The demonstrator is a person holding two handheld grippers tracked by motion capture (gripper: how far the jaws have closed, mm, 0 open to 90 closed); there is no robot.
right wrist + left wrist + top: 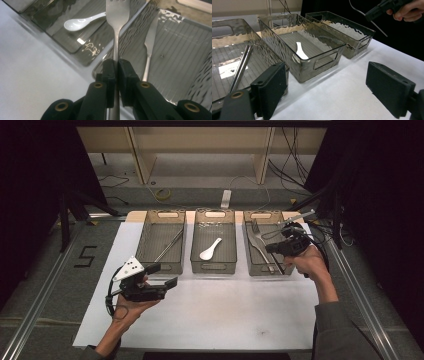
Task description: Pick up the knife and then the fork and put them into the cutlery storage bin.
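above the right tray (175, 47), right hand-held gripper (116, 65) clamps fork (117, 15).

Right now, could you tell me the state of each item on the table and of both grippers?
Fork: clamped in the right gripper, held above the right bin.
Knife: lying in the right bin.
Spoon: lying in the middle bin.
Chopsticks: lying in the left bin.
Left gripper: open, empty.

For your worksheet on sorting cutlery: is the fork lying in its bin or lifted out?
Lifted: the right gripper clamps the fork above the right bin.
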